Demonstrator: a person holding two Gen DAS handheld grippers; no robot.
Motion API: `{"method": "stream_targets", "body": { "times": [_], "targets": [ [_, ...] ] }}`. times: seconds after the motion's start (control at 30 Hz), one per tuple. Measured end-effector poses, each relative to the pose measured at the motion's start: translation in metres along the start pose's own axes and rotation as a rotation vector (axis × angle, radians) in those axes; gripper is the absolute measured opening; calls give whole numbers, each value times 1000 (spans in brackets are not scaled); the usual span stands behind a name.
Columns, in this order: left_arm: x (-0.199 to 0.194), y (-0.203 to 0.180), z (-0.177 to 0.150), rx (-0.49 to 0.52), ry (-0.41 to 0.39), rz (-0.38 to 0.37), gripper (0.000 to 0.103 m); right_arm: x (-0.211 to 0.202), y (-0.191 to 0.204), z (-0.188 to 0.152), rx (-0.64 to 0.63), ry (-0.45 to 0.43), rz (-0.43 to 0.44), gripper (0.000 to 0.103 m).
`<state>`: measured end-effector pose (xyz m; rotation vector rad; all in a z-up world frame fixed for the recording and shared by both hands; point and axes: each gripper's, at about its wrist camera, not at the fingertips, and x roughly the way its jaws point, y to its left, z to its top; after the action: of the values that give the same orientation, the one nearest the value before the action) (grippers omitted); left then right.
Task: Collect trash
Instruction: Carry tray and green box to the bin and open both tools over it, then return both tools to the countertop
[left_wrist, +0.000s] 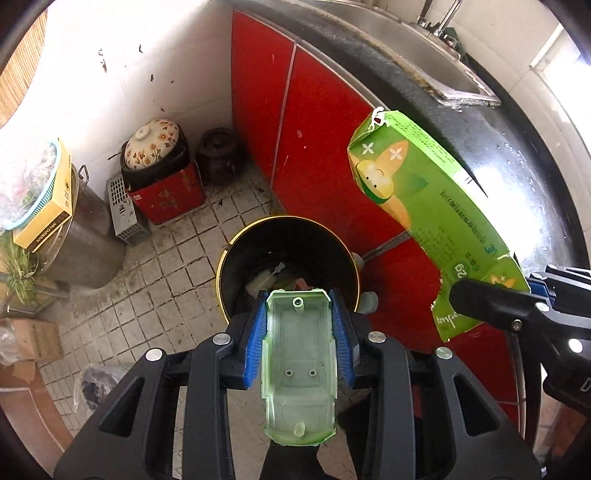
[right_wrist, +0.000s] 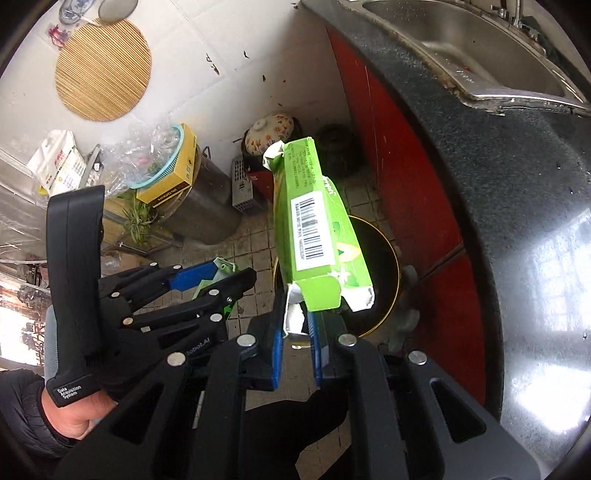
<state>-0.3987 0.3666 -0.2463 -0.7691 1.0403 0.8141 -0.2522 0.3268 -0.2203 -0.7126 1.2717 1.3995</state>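
Poised above the black bin (left_wrist: 288, 266), the left gripper (left_wrist: 300, 325) pinches a green plastic shell (left_wrist: 299, 369) and the right gripper (right_wrist: 297, 325) clamps a torn green carton (right_wrist: 321, 236), both apparently awaiting release into it.

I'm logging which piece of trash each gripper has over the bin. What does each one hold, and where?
Left gripper clamps the pale green plastic tray across its long sides. Right gripper pinches the green carton by its torn end flap.
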Motion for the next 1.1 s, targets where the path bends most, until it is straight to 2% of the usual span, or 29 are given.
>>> {"method": "stream_targets", "body": {
  "times": [0.17, 0.23, 0.27, 0.3, 0.33, 0.37, 0.6, 0.73, 0.87, 0.97, 1.1],
  "targets": [
    [8, 3, 5, -2, 5, -14, 33, 7, -4, 7, 10, 12, -8, 13],
    [13, 5, 7, 0, 8, -12, 42, 4, -10, 11, 12, 4, -12, 13],
    [14, 6, 9, 1, 9, -11, 57, 4, -12, 14, 16, 7, -12, 16],
    [14, 8, 10, -4, -1, -12, 63, 4, -14, 16, 24, 10, -6, 22],
    [13, 9, 10, -6, -10, -10, 63, 1, -14, 14, 33, 3, -6, 41],
    [12, 10, 10, -7, -13, -8, 64, -3, -16, 14, 40, -13, -1, 56],
    [5, 11, 8, -33, -15, -6, 68, -26, -28, 9, 63, -49, 5, 60],
    [-8, -3, 10, -8, -37, -4, 82, -53, -39, -5, 80, -91, -23, 71],
    [-27, -42, 16, 75, -65, -21, 92, -102, -68, -27, 128, -162, -82, 81],
    [-40, -83, 20, 168, -82, -44, 94, -147, -95, -53, 186, -237, -148, 85],
    [-59, -173, 21, 384, -105, -130, 95, -217, -144, -106, 309, -347, -292, 87]
  ]
}}
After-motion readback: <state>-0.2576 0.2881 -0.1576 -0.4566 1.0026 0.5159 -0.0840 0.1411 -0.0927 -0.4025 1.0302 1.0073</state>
